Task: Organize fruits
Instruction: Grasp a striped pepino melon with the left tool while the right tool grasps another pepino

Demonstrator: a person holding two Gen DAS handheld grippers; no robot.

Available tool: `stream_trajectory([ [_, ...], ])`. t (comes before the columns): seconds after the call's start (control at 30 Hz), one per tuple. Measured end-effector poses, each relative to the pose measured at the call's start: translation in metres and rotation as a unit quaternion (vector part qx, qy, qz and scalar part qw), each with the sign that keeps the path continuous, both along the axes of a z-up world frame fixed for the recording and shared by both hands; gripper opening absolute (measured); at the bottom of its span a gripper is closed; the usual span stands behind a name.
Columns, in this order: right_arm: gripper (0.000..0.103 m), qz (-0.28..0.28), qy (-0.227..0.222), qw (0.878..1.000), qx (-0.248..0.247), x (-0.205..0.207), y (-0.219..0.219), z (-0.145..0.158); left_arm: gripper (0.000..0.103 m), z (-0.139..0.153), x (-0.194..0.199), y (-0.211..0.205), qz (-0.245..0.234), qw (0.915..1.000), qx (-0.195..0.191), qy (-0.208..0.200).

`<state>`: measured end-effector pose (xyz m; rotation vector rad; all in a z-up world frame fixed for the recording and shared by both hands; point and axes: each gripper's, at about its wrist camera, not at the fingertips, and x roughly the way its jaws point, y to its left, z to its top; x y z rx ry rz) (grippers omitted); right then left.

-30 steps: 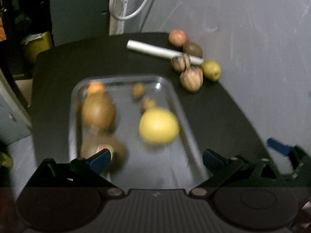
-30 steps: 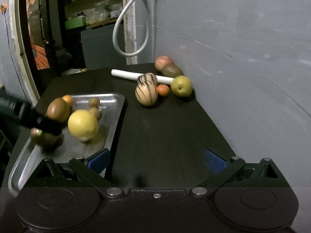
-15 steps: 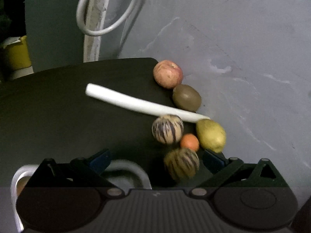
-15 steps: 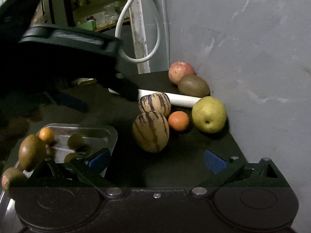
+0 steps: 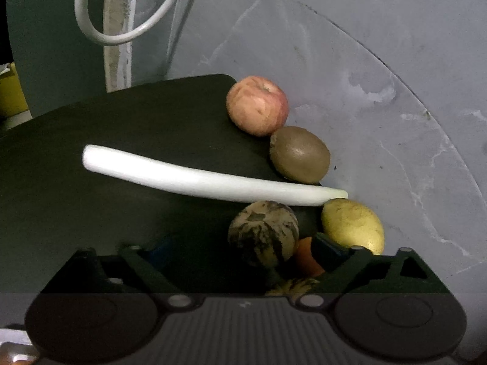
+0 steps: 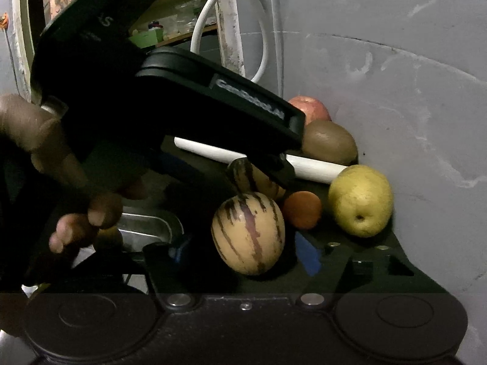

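Observation:
Loose fruit lies against the grey wall on a black table. My left gripper [image 5: 243, 252] hangs over the rounder striped melon [image 5: 263, 232], which sits between its closing jaws; neither pad presses on it. Around it are a red apple [image 5: 257, 109], a kiwi [image 5: 299, 154], a yellow pear [image 5: 351, 226] and a small orange [image 5: 307, 257]. My right gripper [image 6: 243, 252] straddles the nearer, longer striped melon [image 6: 248, 232]. Its jaws are closing too, and a small gap shows at each pad. The left gripper's body [image 6: 182, 100] hides most of the far melon [image 6: 255, 179].
A long white stalk [image 5: 197, 179] lies across the table behind the melons. A corner of the metal tray [image 6: 152, 228] shows at the left, under a person's hand [image 6: 76, 182]. A white cable loop [image 5: 121, 15] hangs on the wall behind. Bare black tabletop [image 5: 91, 213] lies left of the fruit.
Both grippers have moved from over the tray toward the fruit by the wall and come lower. Both sets of jaws have narrowed around a striped melon. The left gripper has entered the right wrist view.

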<state>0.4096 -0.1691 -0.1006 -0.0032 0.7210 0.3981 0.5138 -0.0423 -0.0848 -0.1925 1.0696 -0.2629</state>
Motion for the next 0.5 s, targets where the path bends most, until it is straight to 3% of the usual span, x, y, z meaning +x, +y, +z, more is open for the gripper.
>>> stream_trajectory([
  [0.23, 0.059, 0.0, 0.005, 1.0, 0.003, 0.009, 0.005, -0.003, 0.076, -0.002, 0.002, -0.007, -0.011, 0.9997, 0.005, -0.02],
  [0.3, 0.053, -0.002, 0.002, 1.0, 0.0, 0.007, 0.005, -0.001, 0.066, -0.002, 0.001, -0.01, -0.015, 0.9995, 0.008, -0.025],
  [0.4, 0.052, -0.003, 0.001, 1.0, 0.003, 0.006, 0.004, -0.002, 0.055, -0.003, 0.0, -0.013, -0.024, 0.9993, 0.004, -0.03],
  [0.5, 0.052, -0.002, -0.001, 1.0, 0.004, 0.005, 0.004, -0.002, 0.054, -0.003, -0.001, -0.015, -0.021, 0.9991, 0.005, -0.035],
])
